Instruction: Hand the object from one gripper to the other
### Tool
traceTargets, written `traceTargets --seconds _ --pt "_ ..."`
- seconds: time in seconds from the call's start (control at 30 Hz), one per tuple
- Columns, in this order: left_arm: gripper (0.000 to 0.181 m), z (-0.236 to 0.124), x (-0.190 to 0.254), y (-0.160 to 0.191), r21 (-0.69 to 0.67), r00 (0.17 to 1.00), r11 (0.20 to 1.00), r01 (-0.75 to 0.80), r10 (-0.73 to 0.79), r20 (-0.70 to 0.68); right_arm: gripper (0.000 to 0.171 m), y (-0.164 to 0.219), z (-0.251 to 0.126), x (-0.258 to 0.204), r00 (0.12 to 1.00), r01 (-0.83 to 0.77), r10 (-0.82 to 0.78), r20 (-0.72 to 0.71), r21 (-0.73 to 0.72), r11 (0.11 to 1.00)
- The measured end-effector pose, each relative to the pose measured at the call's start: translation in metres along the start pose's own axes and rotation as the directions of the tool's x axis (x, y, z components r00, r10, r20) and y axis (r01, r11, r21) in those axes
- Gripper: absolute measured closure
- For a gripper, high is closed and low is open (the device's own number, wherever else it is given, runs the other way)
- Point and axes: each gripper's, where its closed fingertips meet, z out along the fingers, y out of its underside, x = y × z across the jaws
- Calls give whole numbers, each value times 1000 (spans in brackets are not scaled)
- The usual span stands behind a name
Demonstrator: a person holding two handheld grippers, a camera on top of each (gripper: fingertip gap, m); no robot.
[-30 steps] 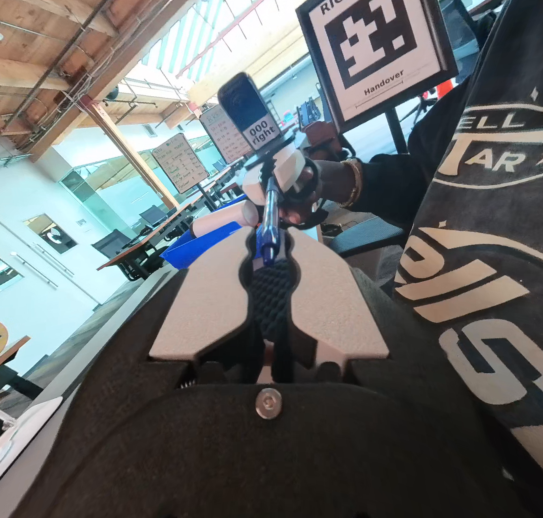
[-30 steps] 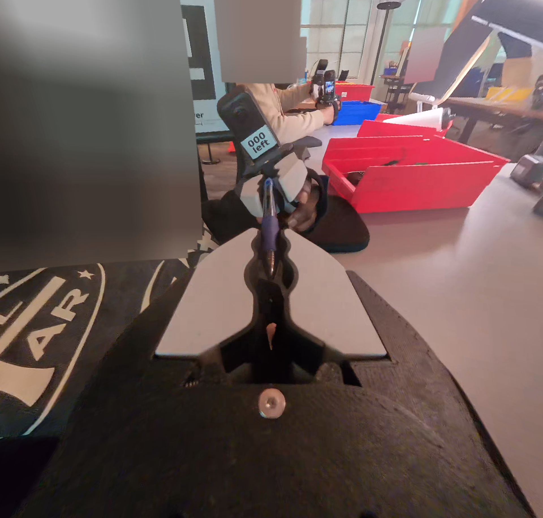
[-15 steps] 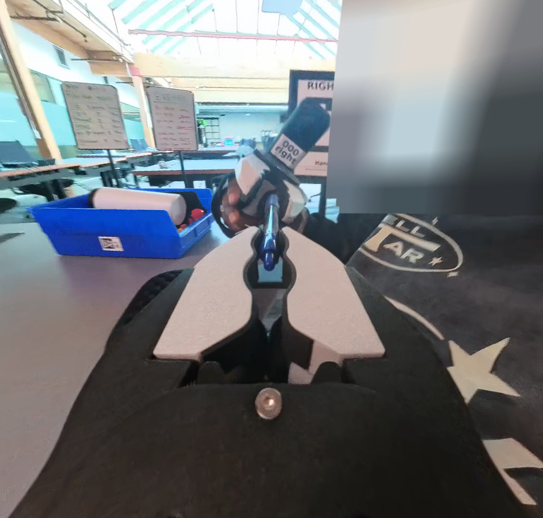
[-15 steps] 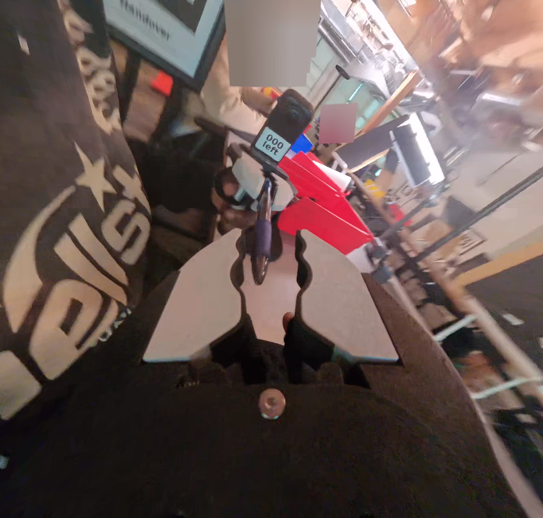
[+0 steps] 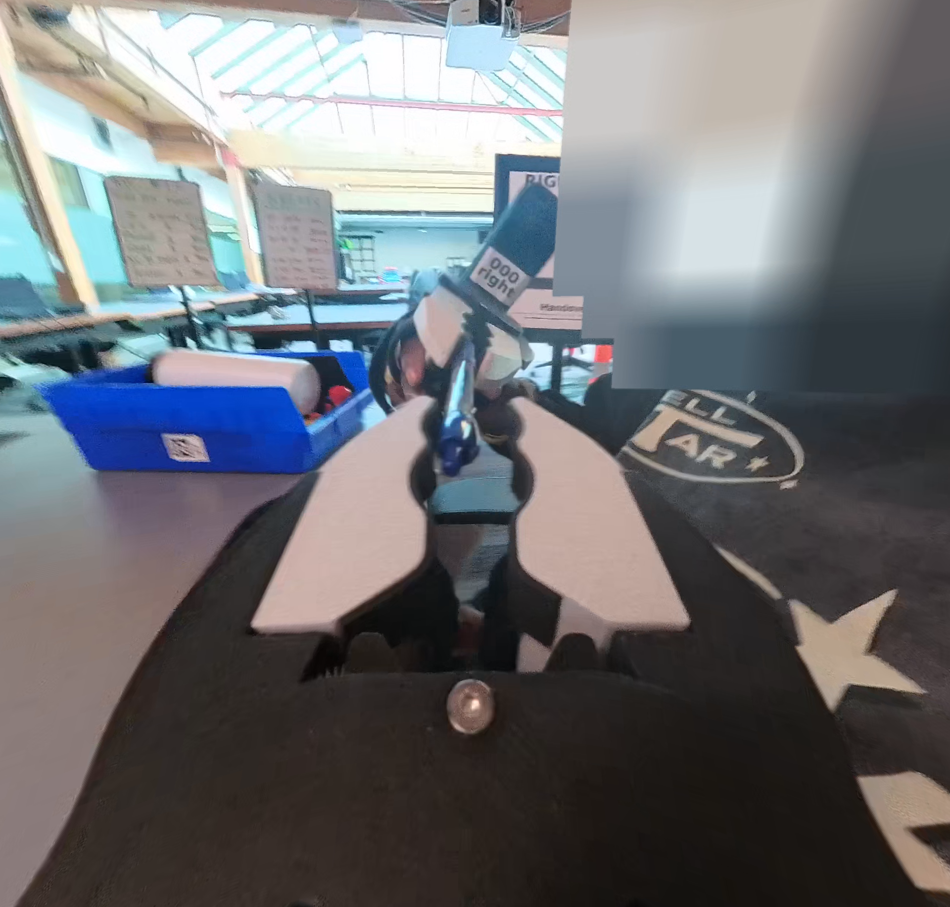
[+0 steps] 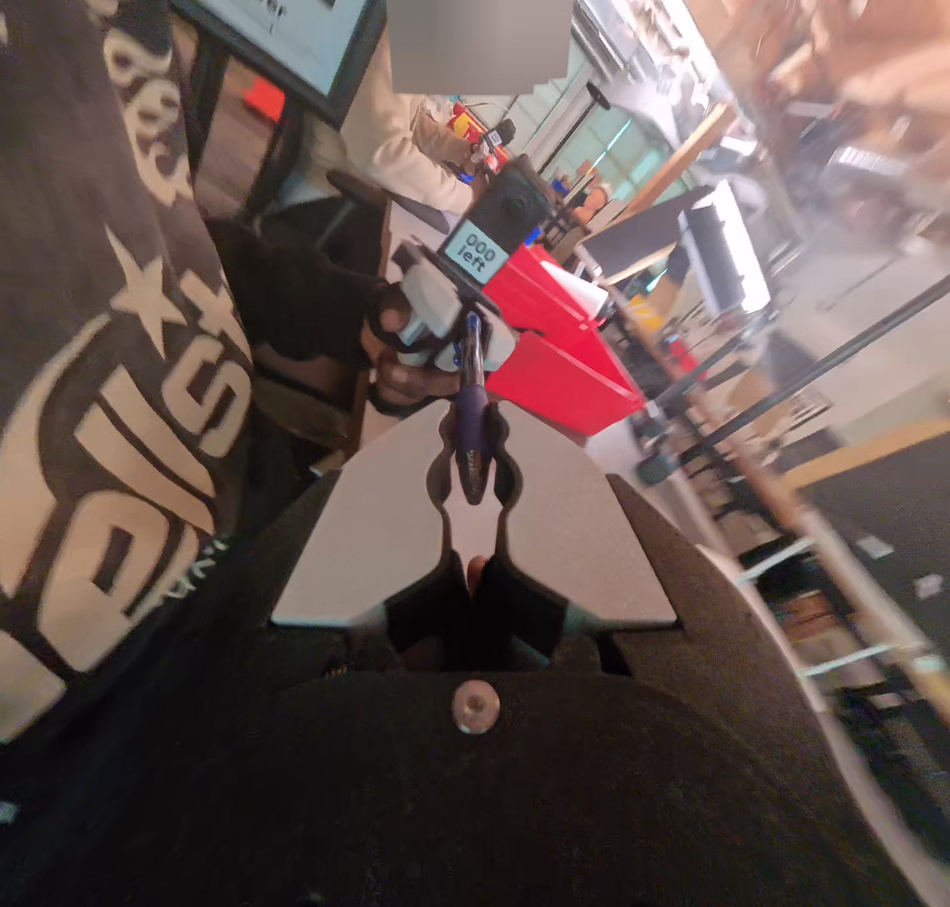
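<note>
Can't read pen (image 5: 459,422) mid-barrel in left wrist view, motion-smeared. Pen tip end sits behind right gripper (image 6: 472,422) fingers, contact w/ pads unclear. Blue bin (image 5: 205,432) contents mostly hidden behind wall, white roll (image 5: 236,379) blurred. Red bins (image 6: 558,347) cut by left gripper (image 6: 462,337), insides unseen. Right-side background smeared.

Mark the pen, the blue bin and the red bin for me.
pen (image 6: 474,409): right wrist view, on its dark blue grip section.
blue bin (image 5: 241,435): left wrist view, on its front wall.
red bin (image 6: 555,383): right wrist view, on its near side wall.
</note>
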Motion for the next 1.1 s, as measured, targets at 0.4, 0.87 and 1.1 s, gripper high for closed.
traceTargets --seconds 0.4,0.87,1.1 --pt "148 -3 -11 13 -240 825 829 -505 545 150 159 18 5 3 660 -730 717 224 -31 682" --pt "166 -1 -5 6 -103 971 972 -210 220 93 137 -1 6 2 875 -476 453 173 135 869" --pt "166 -1 -6 -4 23 999 1000 -15 14 47 135 7 15 -7 976 208 -206 -75 10 978"
